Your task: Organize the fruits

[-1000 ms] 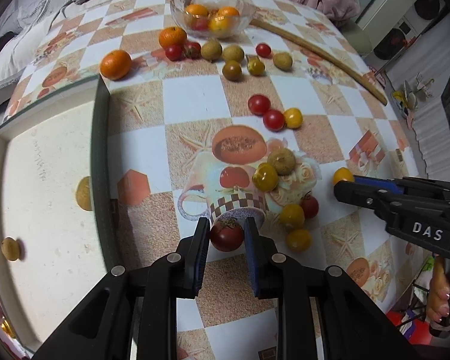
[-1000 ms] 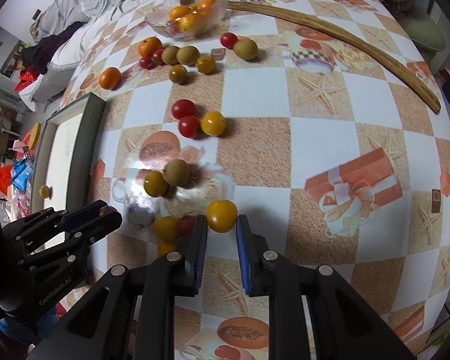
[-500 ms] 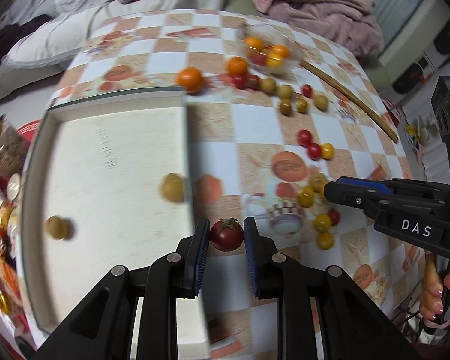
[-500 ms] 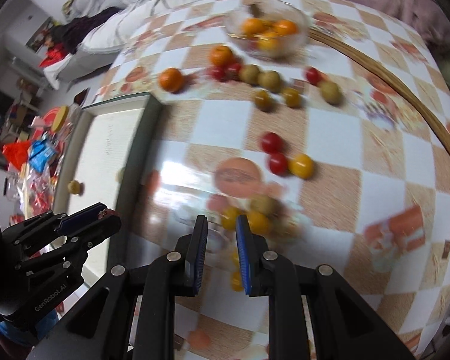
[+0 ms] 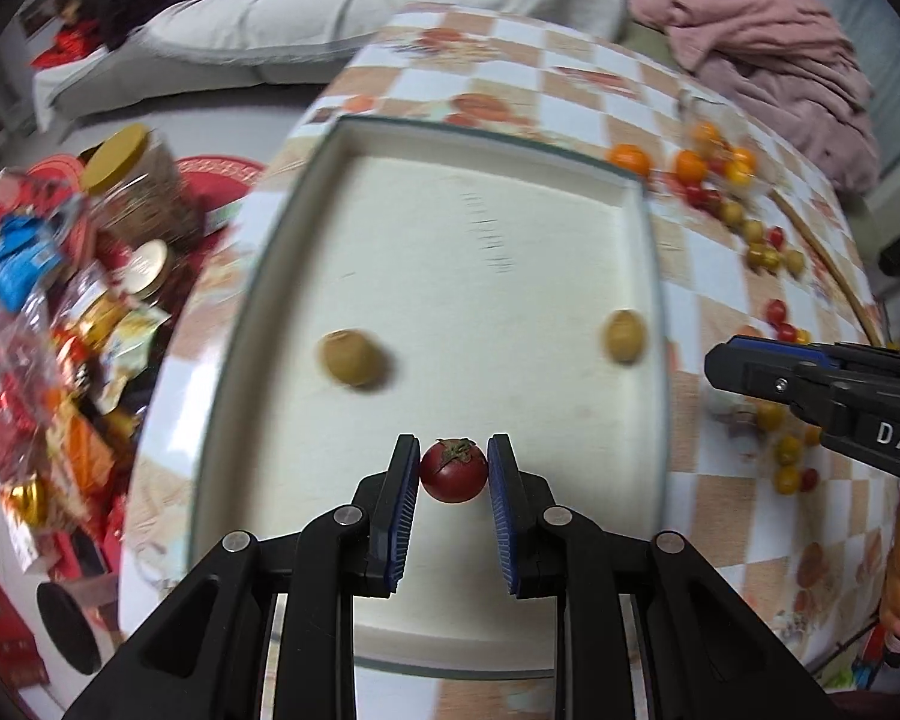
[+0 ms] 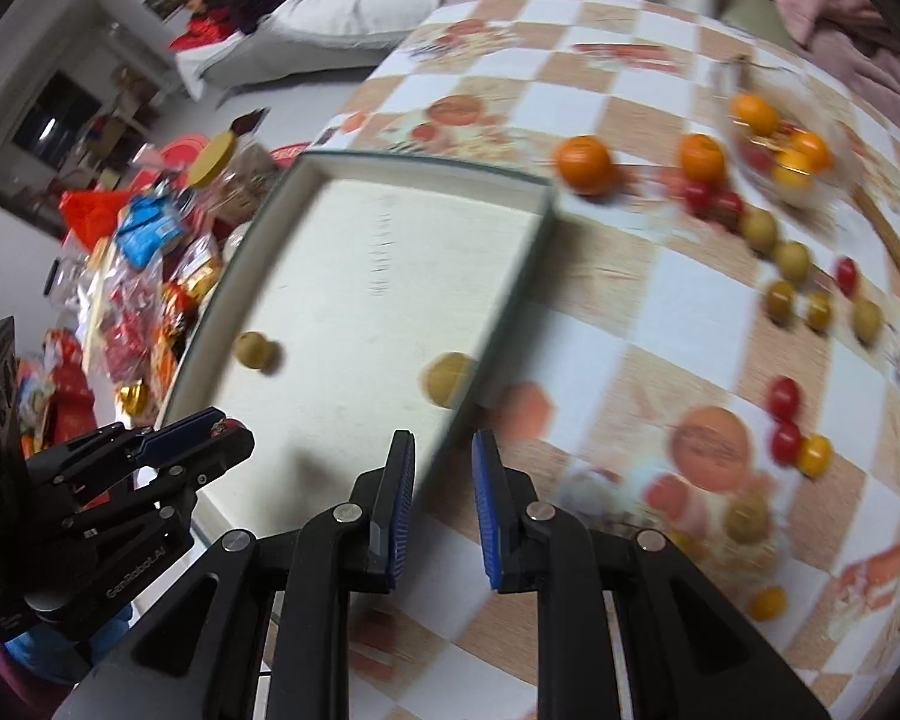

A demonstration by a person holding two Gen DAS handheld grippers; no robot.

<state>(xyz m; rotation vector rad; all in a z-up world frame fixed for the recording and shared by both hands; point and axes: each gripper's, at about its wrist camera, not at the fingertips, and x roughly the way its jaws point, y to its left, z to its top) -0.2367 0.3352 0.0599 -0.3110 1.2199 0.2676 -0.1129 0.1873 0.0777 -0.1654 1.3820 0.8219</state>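
Note:
My left gripper (image 5: 453,471) is shut on a dark red tomato (image 5: 453,471) and holds it above the near part of the cream tray (image 5: 480,138). Two brown-green fruits (image 5: 349,357) (image 5: 624,335) lie in the tray. My right gripper (image 6: 443,450) is open and empty, hovering over the tray's right rim (image 6: 510,294). It shows in the left wrist view (image 5: 750,369) to the tray's right. The left gripper shows in the right wrist view (image 6: 210,438) at the left. Many loose tomatoes and oranges (image 6: 588,162) lie on the checkered table.
A glass bowl (image 6: 780,144) with oranges stands at the far right of the table. A wooden stick (image 5: 840,294) lies along the right edge. Snack packets and jars (image 5: 120,180) are piled left of the tray. A sofa stands behind.
My left gripper has carried the red tomato left from the table to above the tray. My right gripper has left the yellow tomato and swung left, empty, towards the tray rim.

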